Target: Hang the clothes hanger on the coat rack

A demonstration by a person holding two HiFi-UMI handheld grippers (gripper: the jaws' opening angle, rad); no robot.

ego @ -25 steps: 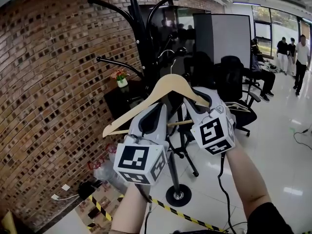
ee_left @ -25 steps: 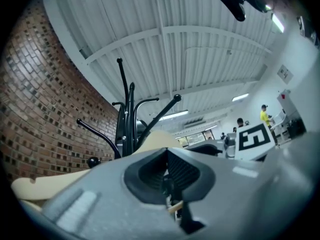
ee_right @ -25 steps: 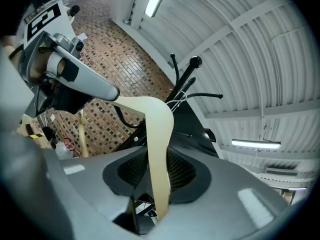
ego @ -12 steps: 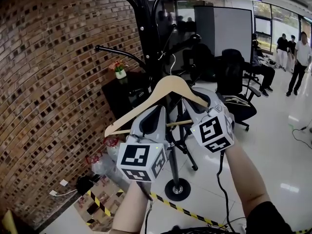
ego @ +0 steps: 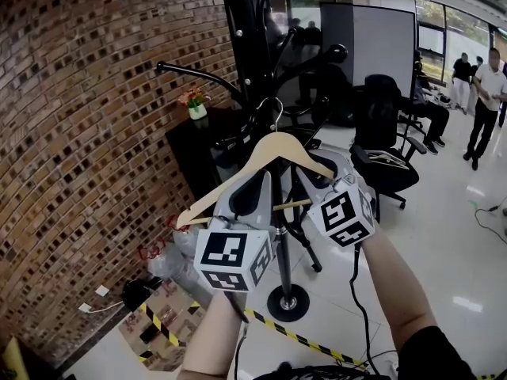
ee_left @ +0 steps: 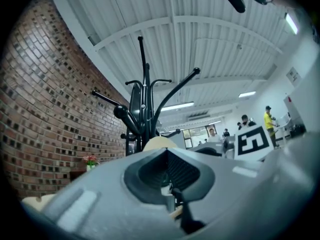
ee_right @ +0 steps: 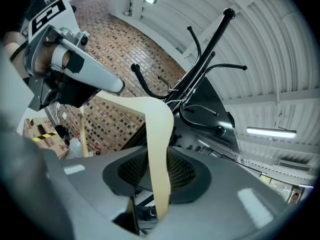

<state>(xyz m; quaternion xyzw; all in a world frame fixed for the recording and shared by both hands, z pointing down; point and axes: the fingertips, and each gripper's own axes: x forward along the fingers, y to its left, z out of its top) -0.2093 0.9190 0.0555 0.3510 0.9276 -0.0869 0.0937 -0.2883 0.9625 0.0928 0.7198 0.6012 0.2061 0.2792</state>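
A pale wooden clothes hanger [ego: 273, 149] with a metal hook [ego: 274, 109] is held up in front of the black coat rack [ego: 252, 46]. In the head view the hook overlaps the rack's lower curved arms; whether it touches one I cannot tell. My left gripper [ego: 257, 179] is shut on the hanger's left side, by its lower bar. My right gripper [ego: 313, 165] is shut on the right arm. The right gripper view shows the hanger [ee_right: 155, 119] running through the right gripper [ee_right: 156, 149], with the coat rack [ee_right: 200, 79] beyond. In the left gripper view, the left gripper [ee_left: 166, 151] hides most of the hanger [ee_left: 159, 143] below the coat rack [ee_left: 145, 109].
A brick wall [ego: 87, 133] runs along the left. Behind the rack stand a dark side table [ego: 194, 145] with a small flower pot [ego: 196, 109] and a black office chair [ego: 384, 145]. The rack's round base [ego: 287, 301] sits by yellow-black floor tape [ego: 309, 343]. People [ego: 483, 101] stand far right.
Both grippers and the hanger have moved closer to the coat rack, and the rack now reaches higher in the view. The hook now overlaps the rack's lower arms. Both grips are unchanged.
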